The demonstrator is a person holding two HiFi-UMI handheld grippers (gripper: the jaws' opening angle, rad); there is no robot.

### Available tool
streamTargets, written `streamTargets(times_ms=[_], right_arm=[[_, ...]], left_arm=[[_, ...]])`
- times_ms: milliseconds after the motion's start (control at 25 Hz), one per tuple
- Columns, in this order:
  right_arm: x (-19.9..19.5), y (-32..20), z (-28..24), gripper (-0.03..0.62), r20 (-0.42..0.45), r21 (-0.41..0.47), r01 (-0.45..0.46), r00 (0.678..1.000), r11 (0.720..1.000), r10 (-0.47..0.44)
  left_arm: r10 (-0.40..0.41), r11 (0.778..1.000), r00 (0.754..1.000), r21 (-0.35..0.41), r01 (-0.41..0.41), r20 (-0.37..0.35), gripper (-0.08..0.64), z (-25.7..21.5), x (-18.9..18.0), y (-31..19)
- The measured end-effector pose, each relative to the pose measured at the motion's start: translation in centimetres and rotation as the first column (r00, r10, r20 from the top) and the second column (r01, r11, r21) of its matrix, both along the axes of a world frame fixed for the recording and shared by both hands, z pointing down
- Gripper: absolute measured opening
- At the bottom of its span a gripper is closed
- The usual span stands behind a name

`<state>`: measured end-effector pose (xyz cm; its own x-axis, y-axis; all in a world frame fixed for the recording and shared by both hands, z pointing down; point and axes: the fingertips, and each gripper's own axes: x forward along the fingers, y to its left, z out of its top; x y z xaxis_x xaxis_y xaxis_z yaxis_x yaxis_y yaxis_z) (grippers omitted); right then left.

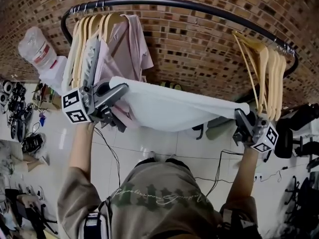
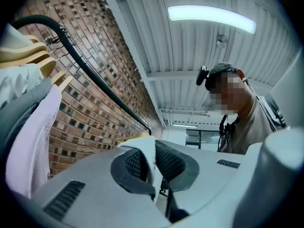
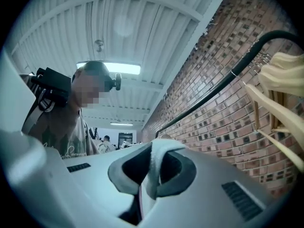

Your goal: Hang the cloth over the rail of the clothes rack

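Below the black rail (image 1: 174, 3) of the clothes rack, in front of a brick wall (image 1: 199, 39), the white cloth (image 1: 174, 106) hangs stretched between the two grippers, not yet over the rail. The left gripper (image 2: 152, 163) has its jaws pinched tight on one edge of the cloth, beside the wooden hangers (image 1: 92, 29) and a pink garment (image 1: 132, 44), and the right gripper (image 3: 153, 167) has its jaws clamped on the other edge. The pale script across the person's olive shirt (image 1: 159, 195) is too small to read.
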<state>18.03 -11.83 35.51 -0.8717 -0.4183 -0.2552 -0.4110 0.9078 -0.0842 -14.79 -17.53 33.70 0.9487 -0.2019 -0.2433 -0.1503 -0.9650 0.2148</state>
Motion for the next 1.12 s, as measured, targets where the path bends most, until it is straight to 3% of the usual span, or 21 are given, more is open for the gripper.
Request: streamTargets(times_ms=[200, 320, 680, 880, 1120], right_arm=[[0.8, -1.7, -3.5, 0.018, -0.015, 0.045, 0.023, 1.0, 0.999, -0.022], [0.9, -2.9, -5.1, 0.018, -0.049, 0.094, 0.036, 0.998, 0.995, -0.032], [1.5, -4.9, -9.6, 0.018, -0.048, 0.142, 0.106, 0.994, 0.984, -0.1], [1.7, -6.1, -12.0, 0.018, -0.049, 0.159, 0.122, 0.992, 0.98, -0.116], [1.8, -7.3, -14.6, 0.018, -0.063, 0.184, 0.126, 0.991, 0.975, -0.116]], left_arm=[[-0.016, 1.0, 1.0, -0.023, 0.016, -0.004, 0.017, -1.6, 0.7, -1.3], [-0.054, 0.999, 0.998, 0.014, 0.053, 0.046, 0.017, -2.7, 1.0, -2.4], [-0.083, 0.993, 0.996, 0.084, 0.081, 0.029, 0.017, -7.5, 1.5, -3.9], [-0.124, 0.979, 0.988, 0.171, 0.107, 0.088, 0.017, -9.6, 1.8, -4.8], [-0.13, 0.967, 0.986, 0.232, 0.102, 0.106, 0.017, -12.2, 1.9, -5.8]])
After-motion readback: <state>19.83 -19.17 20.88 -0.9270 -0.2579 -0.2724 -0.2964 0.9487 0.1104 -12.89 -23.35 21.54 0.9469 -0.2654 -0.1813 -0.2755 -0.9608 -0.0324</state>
